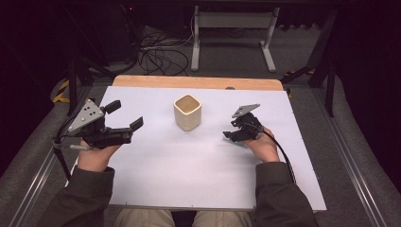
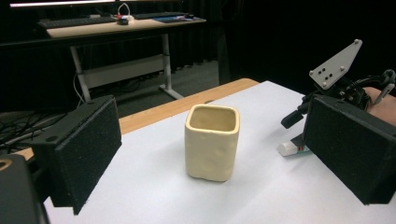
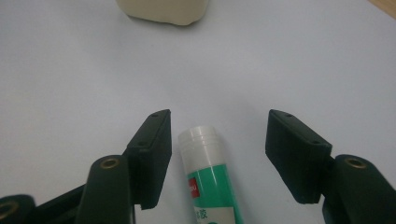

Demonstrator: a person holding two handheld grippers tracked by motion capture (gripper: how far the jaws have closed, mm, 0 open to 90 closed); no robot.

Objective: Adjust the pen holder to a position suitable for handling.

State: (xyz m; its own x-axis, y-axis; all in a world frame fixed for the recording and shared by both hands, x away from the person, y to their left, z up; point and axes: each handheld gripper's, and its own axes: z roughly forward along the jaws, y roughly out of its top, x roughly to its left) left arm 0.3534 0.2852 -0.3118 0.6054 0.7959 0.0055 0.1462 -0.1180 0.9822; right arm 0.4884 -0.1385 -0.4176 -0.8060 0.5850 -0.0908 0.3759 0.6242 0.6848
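A cream square cup stands upright mid-table, seen also as the cup. A glue stick with a white cap and green label lies flat on the white sheet. My right gripper is low over it and open, jaws either side of the stick: the left jaw is close against it, the right jaw stands well apart. In the high view the right gripper sits to the right of the cup. My left gripper hovers at the table's left, open and empty, pointing toward the cup, with its pads wide apart.
The white sheet covers a wooden table whose far edge shows. Beyond it stand a desk frame and floor cables. Metal rails run along both sides of the table.
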